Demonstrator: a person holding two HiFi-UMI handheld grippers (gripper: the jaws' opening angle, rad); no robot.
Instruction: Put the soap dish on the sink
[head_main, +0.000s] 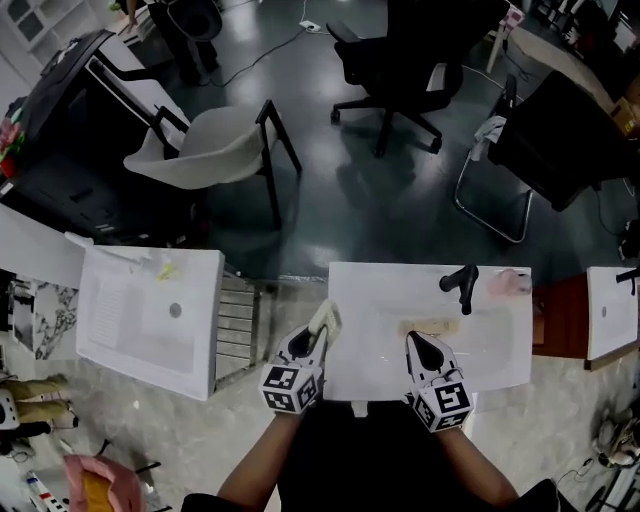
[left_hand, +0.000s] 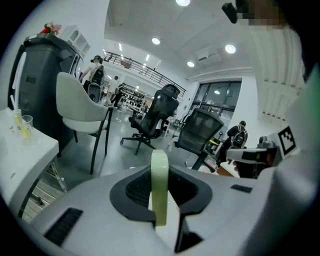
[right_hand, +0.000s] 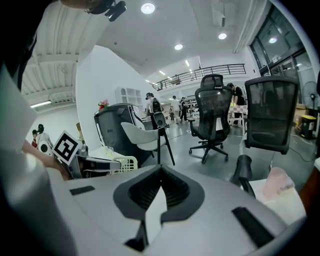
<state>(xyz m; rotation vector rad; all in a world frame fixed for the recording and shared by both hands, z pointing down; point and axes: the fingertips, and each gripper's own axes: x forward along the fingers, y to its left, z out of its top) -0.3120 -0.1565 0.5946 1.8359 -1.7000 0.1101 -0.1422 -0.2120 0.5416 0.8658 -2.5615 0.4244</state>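
Left gripper (head_main: 314, 338) fingers clamped on the light, stiff, likely slick pale-green plastic soap dish (head_main: 327, 318), edge-on and protruding past the tips, beside the white ceramic sink (head_main: 350, 285); keep the rim grip; right gripper (right_hand: 160, 171) fingers together, empty.

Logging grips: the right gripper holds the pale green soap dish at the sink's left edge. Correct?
Not quite: the left gripper holds the soap dish at the sink's left edge, jaws closed on it in the left gripper view. The right gripper is shut on nothing.

Dark glossy floor (head_main: 330, 190); one white shell chair (head_main: 205, 150), black office chairs (head_main: 400, 60); recessed ceiling lights (left_hand: 230, 48) lit.
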